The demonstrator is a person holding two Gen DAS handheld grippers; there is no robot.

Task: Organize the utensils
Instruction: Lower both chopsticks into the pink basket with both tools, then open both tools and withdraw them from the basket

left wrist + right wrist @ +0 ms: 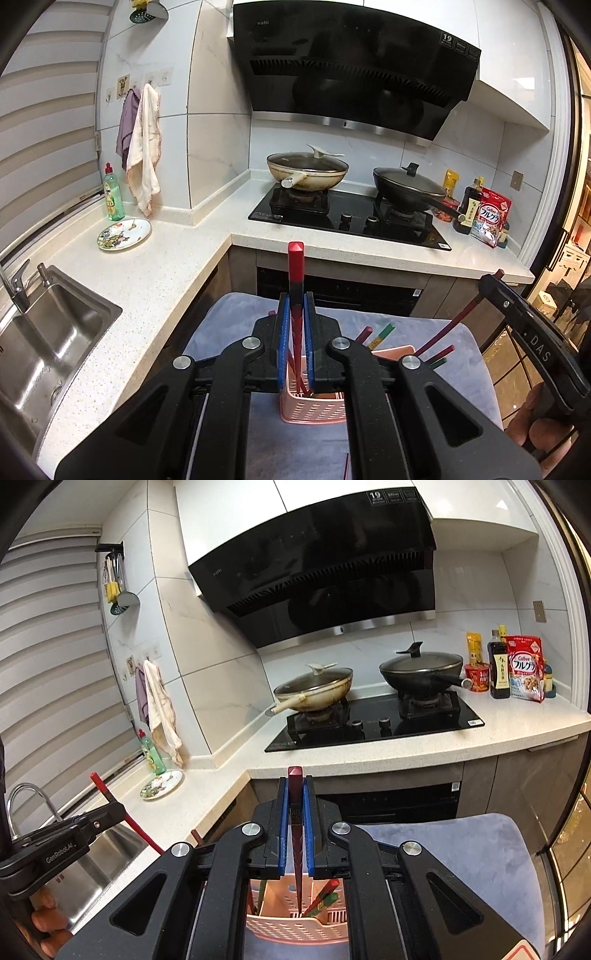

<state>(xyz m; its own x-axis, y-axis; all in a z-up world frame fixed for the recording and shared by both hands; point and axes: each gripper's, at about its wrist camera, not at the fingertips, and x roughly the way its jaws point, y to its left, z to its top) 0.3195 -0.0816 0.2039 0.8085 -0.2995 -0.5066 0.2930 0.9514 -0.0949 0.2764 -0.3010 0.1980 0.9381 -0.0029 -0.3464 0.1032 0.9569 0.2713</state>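
Observation:
A pink perforated utensil basket (314,406) stands on a grey-blue cloth (229,317); it also shows in the right wrist view (295,928). My left gripper (295,306) is shut on a red chopstick (296,258) whose tip points down into the basket. My right gripper (295,794) is shut on a dark red chopstick (295,775), its tip down in the basket too. Several chopsticks (380,334) stand in the basket, also seen in the right wrist view (325,897). The right gripper's body (532,332) shows at the right of the left wrist view.
The white counter (155,273) holds a painted plate (124,234), a green soap bottle (112,195) and a steel sink (48,347). Two lidded pans (306,170) (410,184) sit on the black hob. Sauce bottle and cereal bag (524,672) stand at the far right.

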